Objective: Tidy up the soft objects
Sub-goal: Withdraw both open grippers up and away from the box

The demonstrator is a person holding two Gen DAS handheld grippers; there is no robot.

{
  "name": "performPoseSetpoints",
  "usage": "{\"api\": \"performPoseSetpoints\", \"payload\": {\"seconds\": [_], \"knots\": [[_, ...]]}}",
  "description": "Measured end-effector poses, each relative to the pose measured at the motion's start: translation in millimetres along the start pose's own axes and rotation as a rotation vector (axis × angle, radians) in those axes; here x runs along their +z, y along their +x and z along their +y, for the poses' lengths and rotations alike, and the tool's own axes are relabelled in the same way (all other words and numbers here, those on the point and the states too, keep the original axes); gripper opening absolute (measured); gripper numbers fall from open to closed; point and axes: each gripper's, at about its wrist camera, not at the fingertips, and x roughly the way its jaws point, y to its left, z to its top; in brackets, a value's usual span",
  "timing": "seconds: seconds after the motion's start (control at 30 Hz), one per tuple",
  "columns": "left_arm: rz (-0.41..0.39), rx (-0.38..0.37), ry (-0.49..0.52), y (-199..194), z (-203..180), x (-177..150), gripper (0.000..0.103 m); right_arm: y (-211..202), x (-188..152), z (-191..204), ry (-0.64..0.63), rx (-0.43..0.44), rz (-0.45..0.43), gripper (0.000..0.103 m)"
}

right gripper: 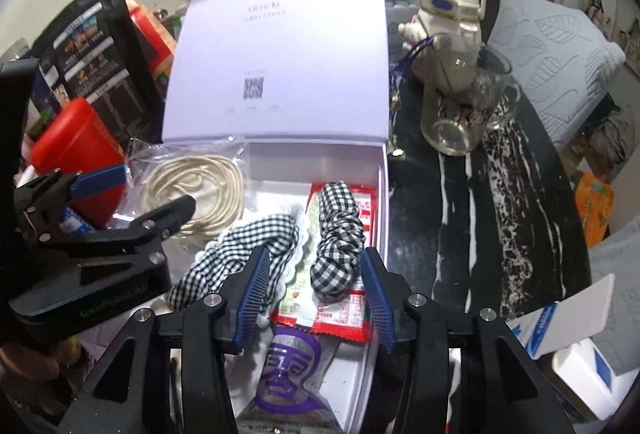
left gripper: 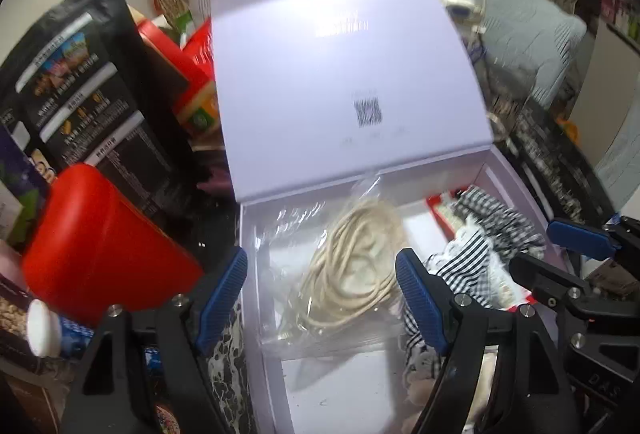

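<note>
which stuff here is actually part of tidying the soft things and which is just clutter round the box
Part of the job:
white box, lid open
checked fabric band, lying in it
bagged cream cord, in it too
left claw, open over the cord
right claw, open around the band

Just lying about:
red canister
black snack pouch
glass mug
cream bottle

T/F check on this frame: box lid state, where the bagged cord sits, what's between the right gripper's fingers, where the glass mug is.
1. The white box has its lid up. True.
2. The bagged cream cord lies on the table outside the box. False: it is inside, at the box's left.
3. The right gripper is clamped on the gingham scrunchie. False: jaws apart, pads clear of it.
4. The glass mug stands outside the box. True.
</note>
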Motion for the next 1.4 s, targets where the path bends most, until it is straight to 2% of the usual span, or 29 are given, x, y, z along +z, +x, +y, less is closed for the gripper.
{"api": "performPoseSetpoints", "payload": {"seconds": [0.4, 0.5, 0.73, 0.9, 1.1, 1.4], "knots": [[-0.1, -0.019, -0.018, -49, 1, 3, 0.076, -40, 1, 4, -0.025, -0.014, -0.098, 0.05], [-0.148, -0.028, -0.015, -67, 2, 3, 0.076, -53, 2, 4, -0.033, -0.015, -0.127, 0.05], [-0.236, -0.066, -0.024, -105, 7, 2, 0.076, -99, -1, 12, -0.072, -0.025, -0.236, 0.05], [-0.253, -0.114, -0.052, -127, 14, 0, 0.076, -132, -4, 20, -0.097, -0.009, -0.324, 0.05], [-0.305, -0.14, -0.041, -151, 14, -14, 0.076, -166, -17, 27, -0.106, 0.0, -0.394, 0.056], [-0.367, -0.159, 0.028, -189, -3, -47, 0.077, -194, -51, 20, -0.089, -0.036, -0.4, 0.074]]}}
